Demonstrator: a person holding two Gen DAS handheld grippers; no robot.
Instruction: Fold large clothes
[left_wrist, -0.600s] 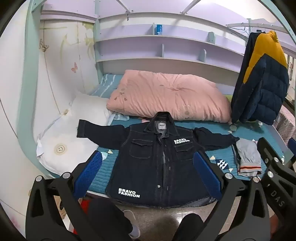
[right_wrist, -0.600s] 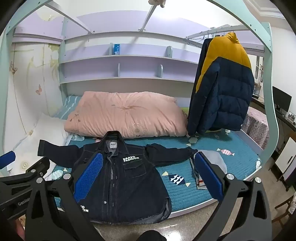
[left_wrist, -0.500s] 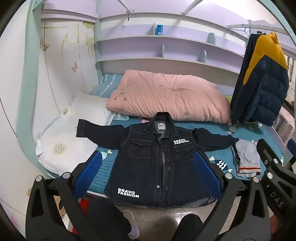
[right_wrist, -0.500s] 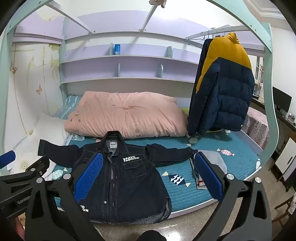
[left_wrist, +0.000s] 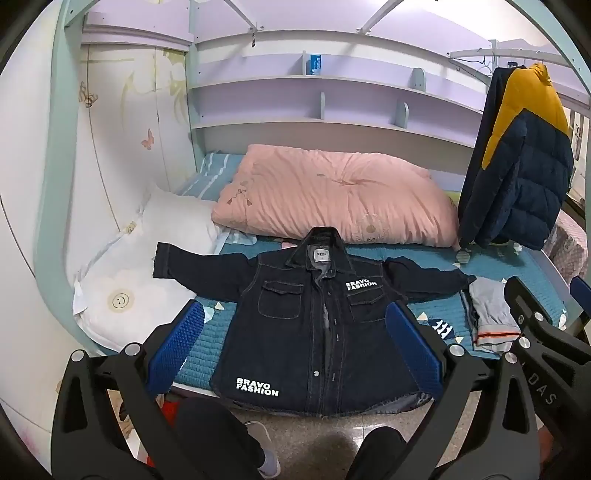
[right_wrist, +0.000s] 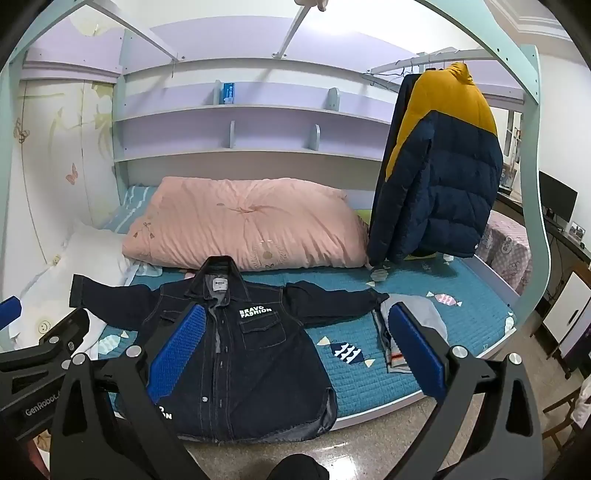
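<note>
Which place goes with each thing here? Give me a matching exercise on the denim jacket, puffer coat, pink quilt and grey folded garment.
Things:
1. denim jacket
2. puffer coat
3. pink quilt
4. grey folded garment

Places:
A. hanging from a rail
B. bunched at the back of the bed
C. spread flat, sleeves out, at the bed's front edge
D. beside a sleeve end on the blue cover

Pairs: 1-C, 2-A, 3-B, 4-D

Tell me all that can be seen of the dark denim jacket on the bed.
The dark denim jacket lies flat, front up, on the teal quilted bed cover, collar toward the pink duvet, both sleeves spread sideways. It is near-black with pale stitching, two flapped chest pockets, a buttoned front and white "BRAVO FASHION" print on chest and hem. Its hem hangs over the bed edge. Nothing grips it.
</note>
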